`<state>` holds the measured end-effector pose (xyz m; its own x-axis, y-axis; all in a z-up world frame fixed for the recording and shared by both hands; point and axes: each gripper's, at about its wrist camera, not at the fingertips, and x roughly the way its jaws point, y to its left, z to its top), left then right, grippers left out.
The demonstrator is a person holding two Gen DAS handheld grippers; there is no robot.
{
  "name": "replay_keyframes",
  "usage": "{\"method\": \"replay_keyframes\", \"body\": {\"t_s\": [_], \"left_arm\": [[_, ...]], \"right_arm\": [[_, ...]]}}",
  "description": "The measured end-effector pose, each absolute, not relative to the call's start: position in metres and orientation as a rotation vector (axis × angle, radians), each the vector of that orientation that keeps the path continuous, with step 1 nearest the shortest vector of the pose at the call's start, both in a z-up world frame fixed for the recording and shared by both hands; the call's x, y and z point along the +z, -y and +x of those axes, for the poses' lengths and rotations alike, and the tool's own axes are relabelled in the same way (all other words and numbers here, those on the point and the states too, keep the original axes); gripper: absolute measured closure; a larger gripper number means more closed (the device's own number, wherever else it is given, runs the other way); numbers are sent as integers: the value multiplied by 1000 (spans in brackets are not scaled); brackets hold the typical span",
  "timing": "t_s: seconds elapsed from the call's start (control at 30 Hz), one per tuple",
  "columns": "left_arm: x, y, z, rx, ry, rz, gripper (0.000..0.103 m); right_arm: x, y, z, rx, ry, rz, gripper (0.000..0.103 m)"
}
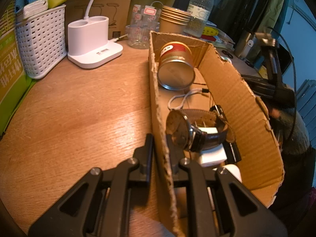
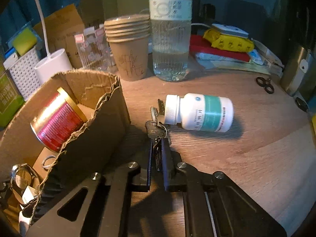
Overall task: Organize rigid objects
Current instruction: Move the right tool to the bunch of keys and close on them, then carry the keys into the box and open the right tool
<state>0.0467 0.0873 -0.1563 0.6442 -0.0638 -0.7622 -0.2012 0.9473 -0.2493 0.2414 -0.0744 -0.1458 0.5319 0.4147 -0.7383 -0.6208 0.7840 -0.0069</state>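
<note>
An open cardboard box [image 1: 233,90] lies on the wooden desk. Inside it are a red-and-gold tin can [image 1: 175,65] on its side, a wristwatch [image 1: 189,130] with a dark strap, a grey cord [image 1: 183,96] and a white plug block [image 1: 212,157]. My left gripper [image 1: 160,138] is shut on the box's near side wall. In the right wrist view a bunch of keys [image 2: 156,127] lies just right of the box [image 2: 102,118], and my right gripper [image 2: 158,144] is shut on its lower end. A white pill bottle [image 2: 199,112] lies on its side, its cap touching the keys.
At the back stand a stack of paper cups [image 2: 128,47], a water bottle [image 2: 169,39], a patterned clear jar [image 1: 142,27], a white lamp base [image 1: 92,39] and a white basket [image 1: 39,39]. Books and a yellow pack [image 2: 227,39] lie back right, small black rings [image 2: 264,85] near them.
</note>
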Motion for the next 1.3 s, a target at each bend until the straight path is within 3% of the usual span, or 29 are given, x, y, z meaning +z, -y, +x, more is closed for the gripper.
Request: {"method": "replay_keyframes", "body": {"t_s": [1.3], "left_arm": [[-156,-87,47,80,-872,-327,90]], "right_arm": [[-29,89,127,740,-456,-224,98]]}}
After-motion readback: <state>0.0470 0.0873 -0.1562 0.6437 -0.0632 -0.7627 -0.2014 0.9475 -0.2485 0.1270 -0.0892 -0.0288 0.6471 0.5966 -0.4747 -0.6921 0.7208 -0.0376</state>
